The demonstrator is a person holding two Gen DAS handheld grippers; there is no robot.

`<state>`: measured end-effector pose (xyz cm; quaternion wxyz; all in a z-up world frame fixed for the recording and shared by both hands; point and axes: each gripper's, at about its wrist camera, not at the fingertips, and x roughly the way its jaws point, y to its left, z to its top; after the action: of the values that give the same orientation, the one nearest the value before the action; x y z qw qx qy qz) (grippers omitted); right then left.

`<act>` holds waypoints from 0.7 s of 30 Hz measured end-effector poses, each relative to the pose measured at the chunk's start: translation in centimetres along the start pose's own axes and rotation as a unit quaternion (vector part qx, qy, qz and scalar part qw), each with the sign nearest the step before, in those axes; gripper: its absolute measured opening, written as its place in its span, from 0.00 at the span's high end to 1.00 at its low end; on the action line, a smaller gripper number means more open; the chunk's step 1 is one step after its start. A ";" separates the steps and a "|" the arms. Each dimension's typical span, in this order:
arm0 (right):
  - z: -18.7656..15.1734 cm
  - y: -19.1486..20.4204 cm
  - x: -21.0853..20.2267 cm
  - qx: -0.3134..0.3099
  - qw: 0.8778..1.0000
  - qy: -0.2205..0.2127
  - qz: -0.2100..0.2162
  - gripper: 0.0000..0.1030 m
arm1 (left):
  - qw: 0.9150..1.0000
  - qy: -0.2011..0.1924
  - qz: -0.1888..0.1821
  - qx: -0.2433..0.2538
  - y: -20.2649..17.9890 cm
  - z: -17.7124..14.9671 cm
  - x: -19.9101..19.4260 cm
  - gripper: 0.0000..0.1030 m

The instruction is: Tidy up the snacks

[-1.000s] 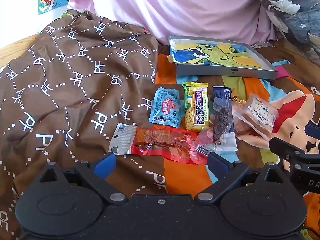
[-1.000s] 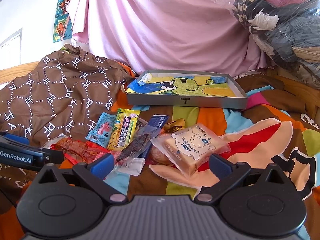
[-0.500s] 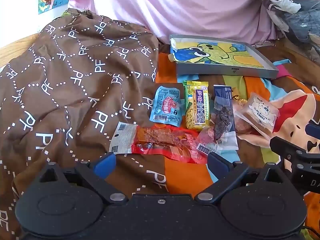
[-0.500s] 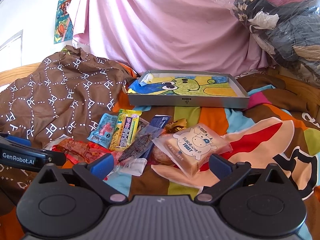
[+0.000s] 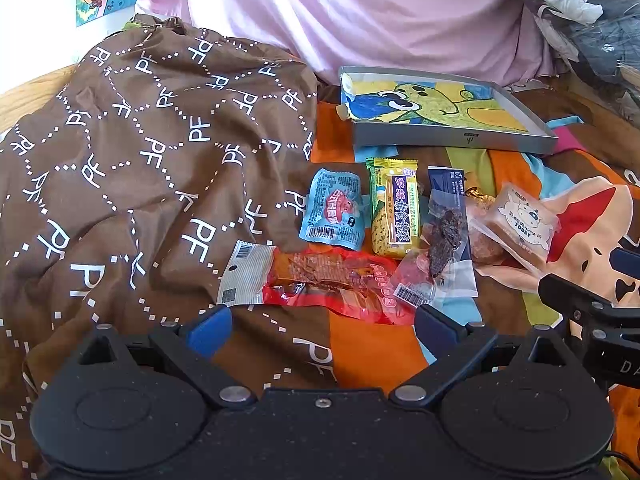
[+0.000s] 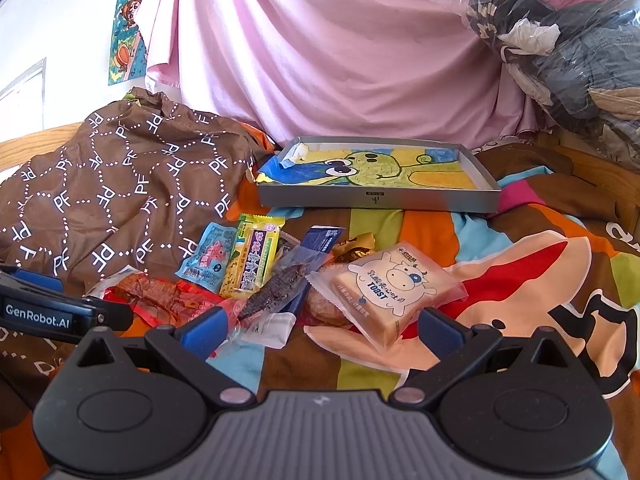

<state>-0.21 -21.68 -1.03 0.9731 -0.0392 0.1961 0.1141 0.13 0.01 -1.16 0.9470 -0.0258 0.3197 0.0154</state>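
Several snack packets lie in a loose heap on the bed: a long red packet (image 5: 332, 282) nearest me, a light blue packet (image 5: 334, 210), a yellow bar (image 5: 394, 210), a clear pouch of dark dried meat (image 5: 444, 240) and a toast packet with a cow print (image 6: 390, 286). Behind them sits a shallow grey tray (image 5: 452, 142) lined with a yellow-and-blue cartoon drawing. My left gripper (image 5: 322, 326) is open just short of the red packet. Open as well, my right gripper (image 6: 322, 326) stands in front of the toast packet and the meat pouch (image 6: 276, 292). Neither holds anything.
A crumpled brown quilt with a white PF pattern (image 5: 132, 168) fills the left side. The bedspread (image 6: 520, 276) is brightly striped. A pink sheet (image 6: 340, 52) hangs behind the tray (image 6: 380, 200), and bagged clothes (image 6: 560, 40) are piled at the back right.
Both views have shifted slightly, with the snacks a little closer and lower in frame. Nothing was picked up or moved on the bed.
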 end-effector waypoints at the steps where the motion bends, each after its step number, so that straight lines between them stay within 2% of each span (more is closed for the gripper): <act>1: 0.0 0.0 0.0 0.000 1.000 0.000 0.000 0.00 | 1.000 0.001 0.000 0.000 0.0 -0.1 0.0 0.05; 10: -0.1 0.0 0.5 -0.002 1.000 0.009 0.004 0.00 | 1.000 0.013 0.005 0.001 -0.1 0.3 0.3 0.05; 21: -0.2 0.5 1.6 -0.020 0.998 0.043 0.041 0.00 | 0.999 0.039 0.005 0.000 0.1 0.7 1.2 0.05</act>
<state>1.10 -20.92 -1.83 0.9575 -0.0553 0.2366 0.1556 1.48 0.16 -1.34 0.9339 -0.0245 0.3561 0.0188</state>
